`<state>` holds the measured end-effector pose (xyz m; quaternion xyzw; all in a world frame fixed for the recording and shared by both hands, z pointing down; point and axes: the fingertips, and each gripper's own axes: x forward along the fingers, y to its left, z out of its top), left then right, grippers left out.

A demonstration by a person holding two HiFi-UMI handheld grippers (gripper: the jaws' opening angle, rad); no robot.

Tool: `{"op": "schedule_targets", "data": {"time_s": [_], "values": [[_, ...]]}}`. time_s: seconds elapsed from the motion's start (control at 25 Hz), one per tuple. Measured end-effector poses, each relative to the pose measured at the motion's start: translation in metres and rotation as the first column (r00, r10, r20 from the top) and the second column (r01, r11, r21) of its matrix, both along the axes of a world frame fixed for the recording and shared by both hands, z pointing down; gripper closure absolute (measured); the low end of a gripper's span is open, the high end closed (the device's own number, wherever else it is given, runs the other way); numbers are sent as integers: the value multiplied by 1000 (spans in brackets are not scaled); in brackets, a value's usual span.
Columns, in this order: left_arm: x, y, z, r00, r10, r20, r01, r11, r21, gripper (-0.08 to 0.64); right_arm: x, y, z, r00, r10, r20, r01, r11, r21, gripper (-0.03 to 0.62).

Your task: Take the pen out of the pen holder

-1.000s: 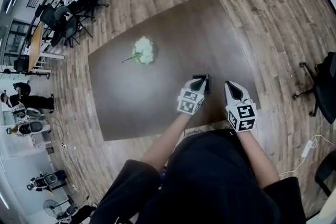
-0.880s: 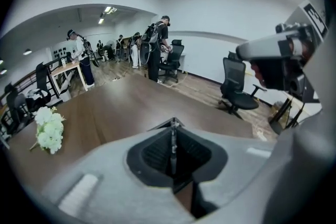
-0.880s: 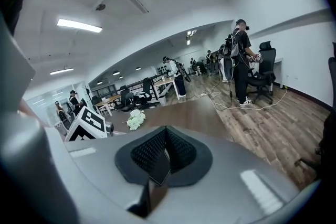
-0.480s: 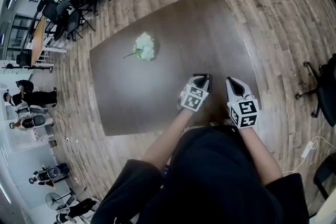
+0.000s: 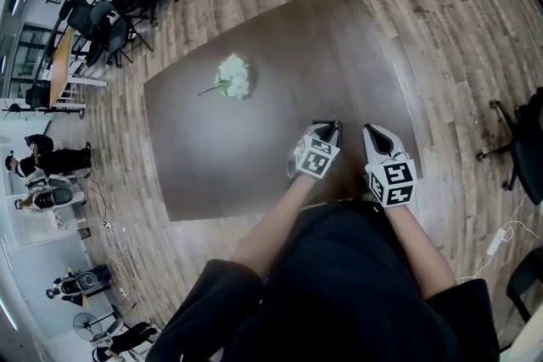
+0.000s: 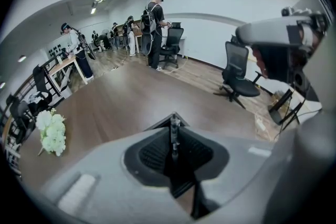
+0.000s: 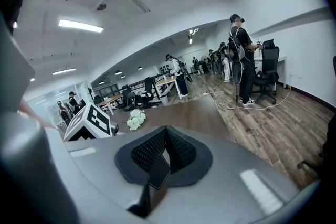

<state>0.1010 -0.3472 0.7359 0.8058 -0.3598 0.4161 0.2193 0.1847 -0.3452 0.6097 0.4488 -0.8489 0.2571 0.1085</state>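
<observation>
Seemingly one pen [image 6: 172, 136], one holder [image 5: 335, 133]

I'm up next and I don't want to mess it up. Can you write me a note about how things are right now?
Left gripper: shut on the pen, right at the pen holder near the table's front edge.
Right gripper: shut, empty, just beside the left one.
Done: the pen is gripped.
Left: it doesn't look lifted clear yet, so probably raise it straight up out of the holder.
The white flowers lie farther back, out of the way.
</observation>
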Motion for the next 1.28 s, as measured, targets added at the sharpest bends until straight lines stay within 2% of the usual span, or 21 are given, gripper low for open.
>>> {"op": "schedule_targets", "data": {"time_s": [0.24, 0.56, 0.88, 1.0, 1.12, 1.28], "values": [[3, -4, -9, 997, -35, -68, 35, 999, -5, 485, 4, -5, 0, 1000, 11, -1, -11, 1000, 0, 591], [10, -12, -20, 991, -69, -111, 73, 997, 31, 462, 4, -4, 1, 1000, 2, -5, -2, 1000, -5, 591], [11, -23, -25, 988, -99, -121, 108, 991, 74, 456, 7, -2, 9, 1000, 6, -12, -6, 1000, -17, 591], [12, -23, -18, 988, -96, -118, 103, 993, 59, 460, 5, -3, 10, 1000, 5, -13, -5, 1000, -17, 591], [12, -21, -17, 990, -87, -112, 96, 993, 72, 495, 3, 0, 8, 1000, -1, -15, 1, 1000, -9, 591], [12, -23, -20, 991, -72, -112, 81, 994, 78, 495, 2, 1, 10, 1000, 1, -21, -1, 1000, -18, 591]]}}
